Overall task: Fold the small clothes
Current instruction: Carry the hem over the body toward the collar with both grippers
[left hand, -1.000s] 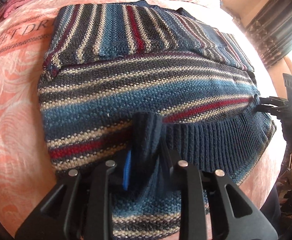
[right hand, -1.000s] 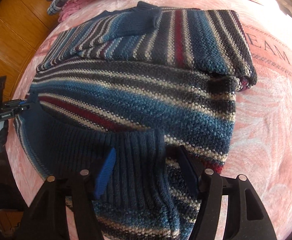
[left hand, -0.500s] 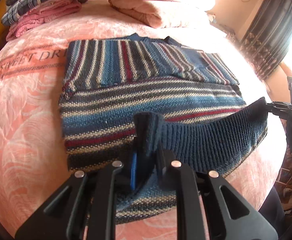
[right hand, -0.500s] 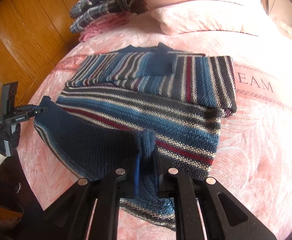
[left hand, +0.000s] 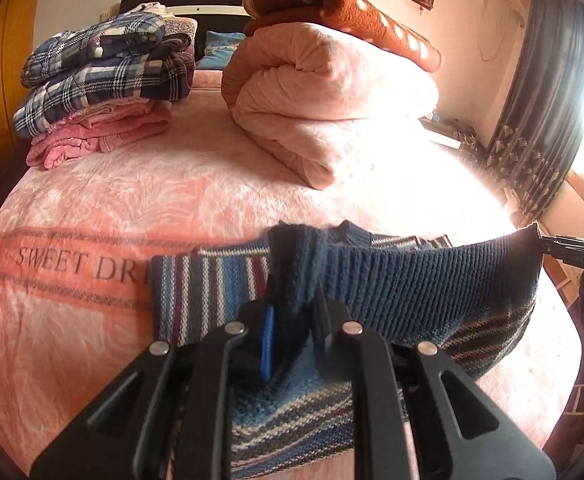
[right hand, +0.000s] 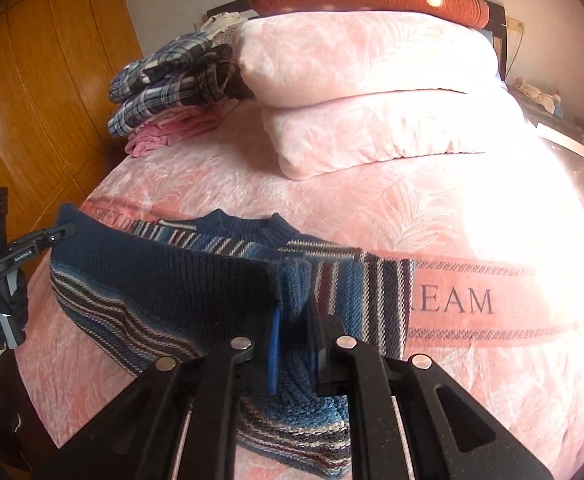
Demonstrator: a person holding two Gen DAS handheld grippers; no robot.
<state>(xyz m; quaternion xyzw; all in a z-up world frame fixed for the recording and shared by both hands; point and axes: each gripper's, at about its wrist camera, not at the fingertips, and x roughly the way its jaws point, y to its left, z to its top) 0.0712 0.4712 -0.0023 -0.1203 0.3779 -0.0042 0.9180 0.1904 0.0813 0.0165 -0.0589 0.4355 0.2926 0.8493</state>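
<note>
Both tongs grip the sweater's point(left hand: 412, 292) ribbed hem: the left gripper point(left hand: 292, 332) closed on one corner, the right gripper point(right hand: 292, 336) clamped on the other; since a moment ago the hem has risen off the bed point(left hand: 91, 208) and hangs taut between them, the collar end still lying flat; the bottom half looks ready to fold toward the collar.

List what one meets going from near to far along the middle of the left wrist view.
left gripper → striped sweater → pink bedspread → folded pink quilt → brown spotted blanket
</note>
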